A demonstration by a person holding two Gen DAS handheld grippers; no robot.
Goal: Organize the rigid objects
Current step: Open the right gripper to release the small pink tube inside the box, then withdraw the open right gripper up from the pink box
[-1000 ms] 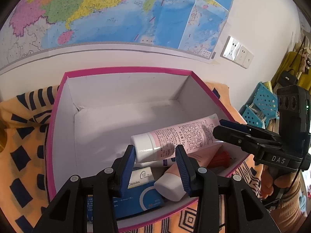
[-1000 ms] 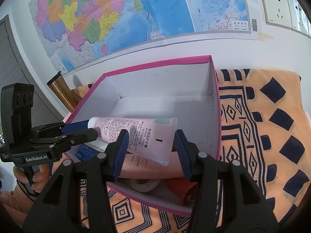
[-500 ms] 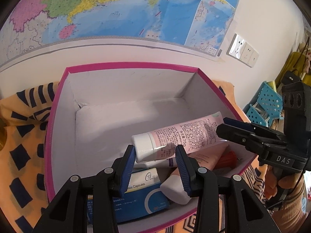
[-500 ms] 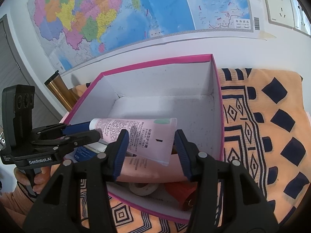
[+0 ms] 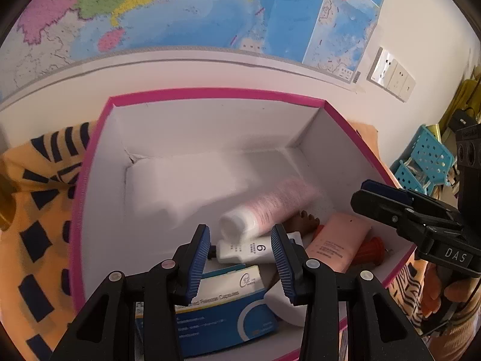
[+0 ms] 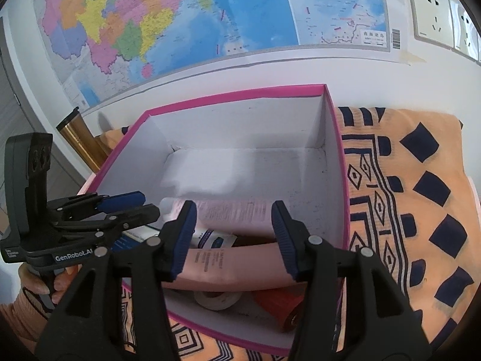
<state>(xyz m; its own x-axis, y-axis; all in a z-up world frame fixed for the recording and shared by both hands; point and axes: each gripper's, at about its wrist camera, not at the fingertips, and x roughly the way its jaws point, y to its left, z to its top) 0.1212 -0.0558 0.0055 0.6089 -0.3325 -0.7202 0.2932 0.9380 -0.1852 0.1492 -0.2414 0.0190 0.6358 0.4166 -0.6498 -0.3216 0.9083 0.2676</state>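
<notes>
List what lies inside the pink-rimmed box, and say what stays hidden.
In the pink-rimmed box: a blurred pink tube, a white tube, a peach tube, a blue medicine carton, a tape roll, an orange-red piece. Anything beneath them is covered.

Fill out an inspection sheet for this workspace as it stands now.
Surface: orange cloth with dark pattern, under the box.
Job's things: pink-rimmed box, open; inside lie a pink tube (blurred), a white tube marked 6, a peach tube, a blue-and-white carton, a red item and a tape roll, all crowded at the near end.
Clutter: nothing seen outside the box.
Grippers: left tool and right tool are open above the box's near end, gripping nothing.
Cables: nothing clearly seen.
Surroundings: wall map, wall sockets, blue perforated baskets, gold cylinder.
</notes>
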